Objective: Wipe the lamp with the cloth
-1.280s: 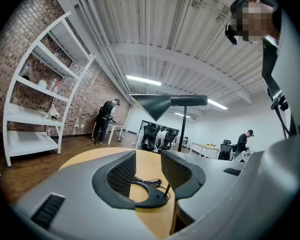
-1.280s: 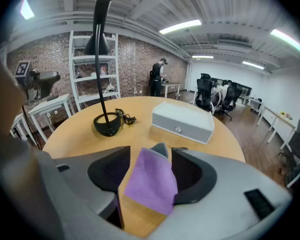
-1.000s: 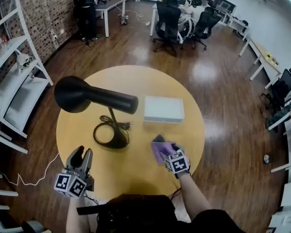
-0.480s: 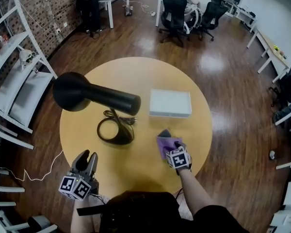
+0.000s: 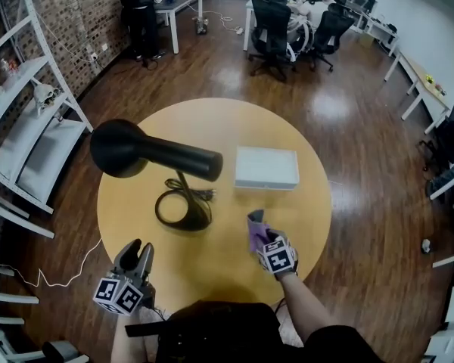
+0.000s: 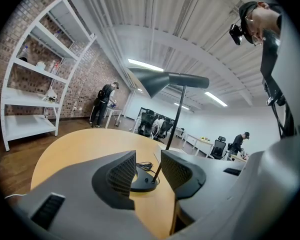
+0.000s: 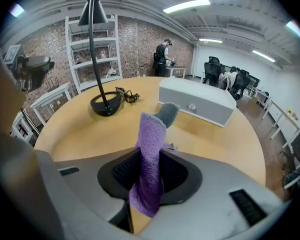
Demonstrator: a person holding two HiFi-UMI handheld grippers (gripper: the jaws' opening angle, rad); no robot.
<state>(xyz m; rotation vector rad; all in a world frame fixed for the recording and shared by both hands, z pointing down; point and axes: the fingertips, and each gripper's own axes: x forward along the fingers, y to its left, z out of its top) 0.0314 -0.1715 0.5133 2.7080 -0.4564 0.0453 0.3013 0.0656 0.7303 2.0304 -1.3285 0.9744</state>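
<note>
A black desk lamp [image 5: 147, 153] stands on the round wooden table [image 5: 212, 123], its base [image 5: 183, 211] with a coiled cord left of centre. The purple cloth [image 5: 256, 231] rises from my right gripper [image 5: 263, 239] near the table's front right. In the right gripper view the jaws are closing on the cloth [image 7: 152, 144], which stands pinched upright between the pads, a grey side folded over on top. My left gripper [image 5: 135, 254] hovers at the table's front left edge, open with nothing between its fingers. It points level at the lamp [image 6: 167, 80].
A white box [image 5: 266, 168] lies right of the lamp, just beyond the cloth. White shelves [image 5: 23, 119] line the brick wall at left. Office chairs and people are at desks far behind the table. A white cable trails on the floor at left.
The right gripper's jaws have come together on the purple cloth, which now stands bunched upright instead of lying flat on the table. The left gripper has hardly moved.
</note>
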